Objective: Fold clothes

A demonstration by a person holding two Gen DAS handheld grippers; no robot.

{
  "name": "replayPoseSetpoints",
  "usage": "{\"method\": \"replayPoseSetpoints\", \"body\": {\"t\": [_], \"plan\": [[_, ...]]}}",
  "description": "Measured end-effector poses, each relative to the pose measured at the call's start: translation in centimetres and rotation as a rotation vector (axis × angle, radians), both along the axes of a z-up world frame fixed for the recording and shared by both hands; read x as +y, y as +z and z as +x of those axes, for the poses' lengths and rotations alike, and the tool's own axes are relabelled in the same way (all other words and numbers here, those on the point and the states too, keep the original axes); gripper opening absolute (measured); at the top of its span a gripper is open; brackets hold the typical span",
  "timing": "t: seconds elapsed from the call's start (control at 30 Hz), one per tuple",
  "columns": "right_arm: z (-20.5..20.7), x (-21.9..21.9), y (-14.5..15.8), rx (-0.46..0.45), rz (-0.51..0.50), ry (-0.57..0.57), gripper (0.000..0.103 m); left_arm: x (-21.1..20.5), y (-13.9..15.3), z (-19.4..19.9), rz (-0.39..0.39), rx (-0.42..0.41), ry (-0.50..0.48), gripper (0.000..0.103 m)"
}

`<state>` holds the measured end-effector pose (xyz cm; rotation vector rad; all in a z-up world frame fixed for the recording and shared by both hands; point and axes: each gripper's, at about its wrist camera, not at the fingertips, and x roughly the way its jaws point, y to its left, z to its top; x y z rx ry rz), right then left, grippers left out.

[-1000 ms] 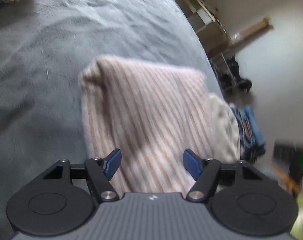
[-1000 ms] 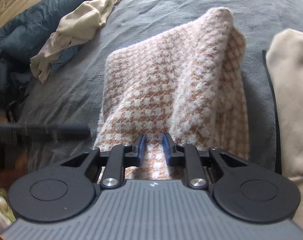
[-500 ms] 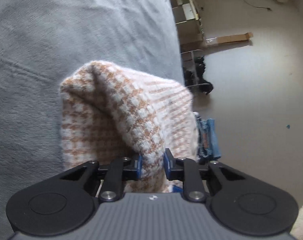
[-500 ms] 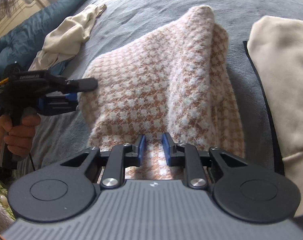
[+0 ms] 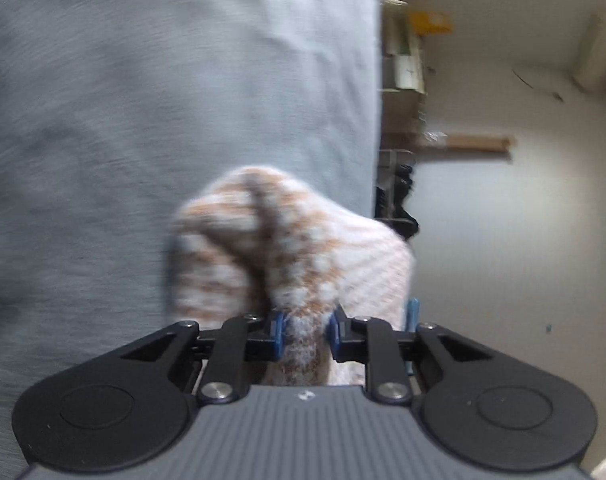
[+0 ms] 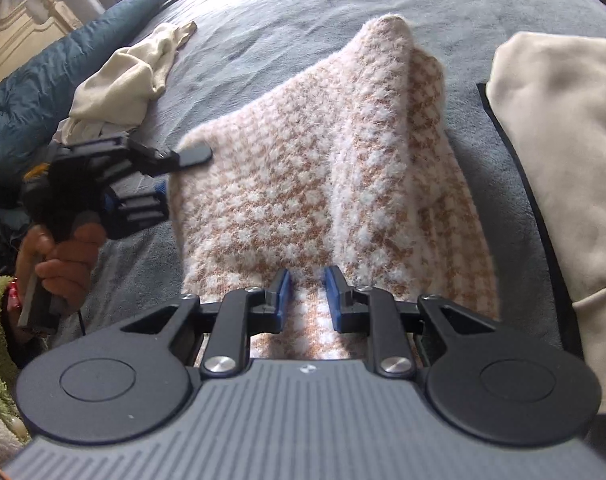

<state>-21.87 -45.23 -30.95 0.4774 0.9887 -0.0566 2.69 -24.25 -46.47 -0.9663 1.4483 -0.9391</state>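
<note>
Fuzzy tan-and-white checked knit (image 6: pixel 311 184) on grey blanket (image 6: pixel 287 20), left gripper (image 5: pixel 305 330) fingers just closed pinching its edge, right gripper (image 6: pixel 306 296) fingers clamped on another edge

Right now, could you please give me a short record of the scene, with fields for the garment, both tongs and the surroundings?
garment: tan-and-white houndstooth knit, partly lifted off the grey blanket
left tongs: closed on a bunched edge of the knit
right tongs: closed on the near edge of the knit
nearby: cream garment on the right, crumpled cream cloth on the left
</note>
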Motion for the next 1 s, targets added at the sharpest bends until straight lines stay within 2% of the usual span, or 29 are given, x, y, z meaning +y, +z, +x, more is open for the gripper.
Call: {"method": "replayPoseSetpoints", "body": {"t": [0.07,0.13,0.23,0.27,0.37,0.43,0.5,0.57,0.63,0.67,0.7,0.73,0.77,0.83,0.9,0.93,1.0], "plan": [[0.1,0.6,0.0,-0.004,-0.016,0.0,0.017,0.1,0.9,0.2,0.021,-0.036,-0.031,0.024],[0.0,0.9,0.1,-0.008,-0.035,-0.001,0.018,0.2,3.3,0.5,0.079,-0.127,-0.075,0.026],[-0.4,0.4,0.0,-0.017,-0.011,-0.028,0.018,1.4,7.2,0.9,0.145,-0.27,-0.097,0.028],[-0.5,0.4,0.0,-0.021,-0.011,-0.029,0.018,1.3,8.7,1.0,0.156,-0.316,-0.098,0.029],[-0.5,0.7,-0.1,-0.034,-0.018,-0.036,0.018,-0.4,11.4,1.0,0.124,-0.415,-0.115,0.03],[-0.8,0.7,-0.2,-0.042,-0.014,-0.052,0.018,-3.0,11.5,1.0,0.107,-0.455,-0.153,0.03],[-0.9,0.8,-0.2,-0.048,-0.018,-0.061,0.018,-5.1,10.6,0.4,0.208,-0.509,-0.195,0.031],[-1.1,1.0,-0.1,-0.052,-0.027,-0.061,0.018,-5.4,8.4,0.4,0.321,-0.53,-0.219,0.003],[-1.2,1.1,-0.2,-0.058,-0.028,-0.056,0.018,-5.0,7.2,1.0,0.298,-0.442,-0.18,0.003],[-1.3,1.1,-0.2,-0.063,-0.028,-0.053,0.018,-4.9,7.7,1.0,0.304,-0.447,-0.176,0.003],[-1.3,1.1,-0.2,-0.068,-0.03,-0.053,0.018,-4.9,8.4,1.0,0.31,-0.455,-0.173,0.005],[-1.4,1.1,-0.3,-0.072,-0.031,-0.053,0.018,-5.0,9.3,0.8,0.325,-0.482,-0.175,0.013],[-1.4,1.0,-0.3,-0.074,-0.026,-0.052,0.018,-5.1,10.5,0.4,0.335,-0.504,-0.163,0.028],[-1.3,0.7,-0.2,-0.07,-0.021,-0.047,0.018,-5.8,12.4,-0.4,0.341,-0.55,-0.134,0.04],[-1.0,0.9,0.2,-0.057,-0.038,-0.02,0.018,-7.2,13.5,-1.4,0.359,-0.595,-0.124,0.04],[-0.7,1.0,0.5,-0.05,-0.051,0.0,0.018,-8.0,13.6,-1.9,0.397,-0.607,-0.127,0.04],[0.0,0.9,1.8,-0.041,-0.076,0.045,0.019,-10.1,12.8,-3.1,0.564,-0.614,-0.154,0.037]]}}
